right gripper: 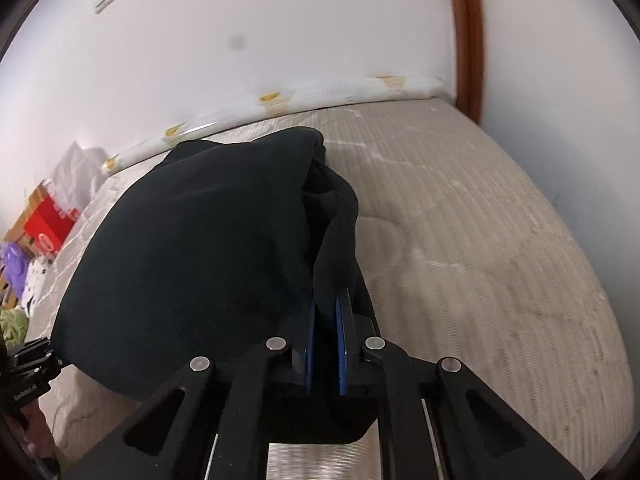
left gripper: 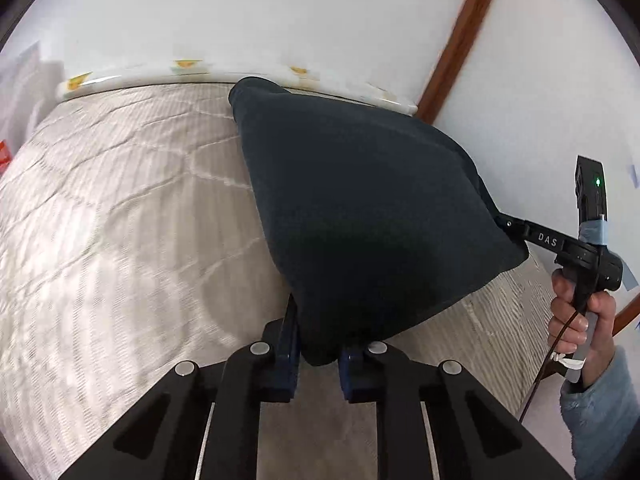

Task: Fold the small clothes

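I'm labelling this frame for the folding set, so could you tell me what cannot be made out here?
- Dark garment: its type and shape; bunched and draped in both views.
- Left gripper fingertips: buried under the cloth in the left wrist view.
- Right gripper fingertips: covered by a fold in the right wrist view.
- Mattress under the garment: hidden.
- Red box: its print is blurred, at the right wrist view's edge.

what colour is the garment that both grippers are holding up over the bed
Very dark navy, almost black, plain with no print: the garment shows best in the left wrist view.
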`<move>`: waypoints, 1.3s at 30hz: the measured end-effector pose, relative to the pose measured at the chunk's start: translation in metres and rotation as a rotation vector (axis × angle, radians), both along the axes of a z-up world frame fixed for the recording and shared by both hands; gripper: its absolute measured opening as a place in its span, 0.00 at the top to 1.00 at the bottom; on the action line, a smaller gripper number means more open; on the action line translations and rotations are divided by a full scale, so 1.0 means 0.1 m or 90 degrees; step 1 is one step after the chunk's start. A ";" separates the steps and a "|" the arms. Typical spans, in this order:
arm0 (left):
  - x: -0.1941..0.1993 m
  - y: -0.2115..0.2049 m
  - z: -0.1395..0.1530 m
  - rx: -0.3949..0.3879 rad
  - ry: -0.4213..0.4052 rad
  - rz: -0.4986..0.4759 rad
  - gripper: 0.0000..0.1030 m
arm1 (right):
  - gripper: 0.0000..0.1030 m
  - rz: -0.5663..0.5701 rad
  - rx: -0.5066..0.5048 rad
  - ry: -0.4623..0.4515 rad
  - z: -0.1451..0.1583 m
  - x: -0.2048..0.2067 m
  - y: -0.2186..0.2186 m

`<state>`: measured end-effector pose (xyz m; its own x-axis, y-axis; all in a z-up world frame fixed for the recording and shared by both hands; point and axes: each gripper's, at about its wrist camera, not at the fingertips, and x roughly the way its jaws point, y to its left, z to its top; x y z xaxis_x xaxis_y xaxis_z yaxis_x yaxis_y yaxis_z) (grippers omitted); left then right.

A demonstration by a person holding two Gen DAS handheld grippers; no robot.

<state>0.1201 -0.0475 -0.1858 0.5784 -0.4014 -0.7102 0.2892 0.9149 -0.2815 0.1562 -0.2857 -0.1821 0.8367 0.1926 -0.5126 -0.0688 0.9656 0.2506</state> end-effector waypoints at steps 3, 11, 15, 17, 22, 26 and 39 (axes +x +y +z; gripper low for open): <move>-0.13 0.26 0.00 0.006 0.001 0.028 0.86 | 0.91 0.036 0.002 -0.004 0.02 -0.04 0.26; -0.41 0.79 -0.07 -0.003 0.035 0.064 0.84 | 0.92 0.120 -0.020 -0.021 0.04 -0.30 0.88; -0.47 0.81 -0.06 0.007 0.035 0.065 0.81 | 0.90 0.115 -0.055 -0.016 0.04 -0.37 0.85; -0.50 0.86 -0.04 0.018 0.033 0.073 0.69 | 0.86 0.111 -0.056 -0.014 0.08 -0.41 0.77; -0.55 1.05 0.10 0.018 0.035 0.091 0.59 | 0.71 0.088 -0.068 -0.027 0.29 -0.41 0.53; -0.51 1.04 0.30 0.041 -0.003 0.105 0.57 | 0.70 0.093 -0.043 -0.034 0.50 -0.21 0.49; 0.20 1.04 0.50 0.039 -0.044 0.123 0.48 | 0.53 0.136 -0.025 0.014 0.77 0.89 1.06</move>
